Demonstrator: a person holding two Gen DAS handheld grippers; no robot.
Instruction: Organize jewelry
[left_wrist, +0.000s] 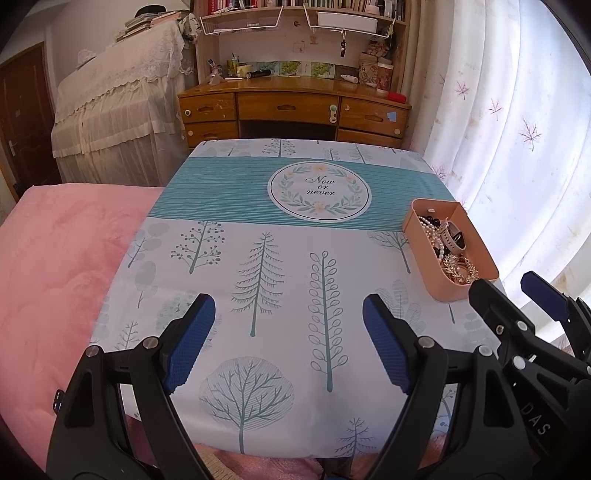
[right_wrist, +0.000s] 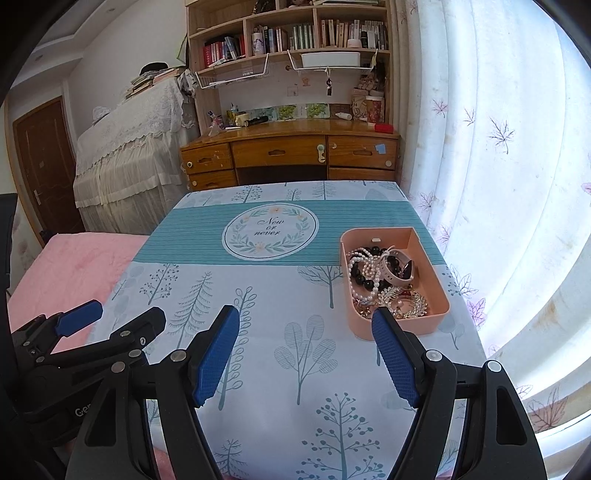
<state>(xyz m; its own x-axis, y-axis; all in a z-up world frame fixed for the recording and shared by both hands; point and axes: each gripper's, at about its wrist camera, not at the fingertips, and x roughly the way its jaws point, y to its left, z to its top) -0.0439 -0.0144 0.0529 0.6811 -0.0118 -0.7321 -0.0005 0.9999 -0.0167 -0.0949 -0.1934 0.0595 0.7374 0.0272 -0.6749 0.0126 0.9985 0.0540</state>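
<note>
1. Pink plastic tray (right_wrist: 430, 236) sits on the worktop (right_wrist: 258, 369), ahead and to the right of the right gripper (right_wrist: 306, 354); its near wall lies just beyond that gripper's right finger.
2. Contents of the tray: a pearl necklace (right_wrist: 364, 264), dark beads (right_wrist: 364, 282), a pale watch (right_wrist: 397, 264) and a gold wreath-shaped piece (right_wrist: 404, 304), all heaped together and overlapping. How the strands are entangled cannot be told.
3. Right gripper: jaws spread wide, nothing between them, held above the tablecloth.
4. Left gripper (left_wrist: 288, 339): likewise wide open and empty, over bare cloth, with the tray well off to its right and further ahead.
5. No jewelry lies outside the tray in either view.
6. Judgement: the jewelry appears gathered, so the work stands either near completion or before sorting begins. The views do not settle which.
7. If sorting follows, the right gripper is better placed. It would need to advance forward-right, descend into the tray, and close on a single piece, the wreath nearest it, without dragging neighbouring strands.
</note>
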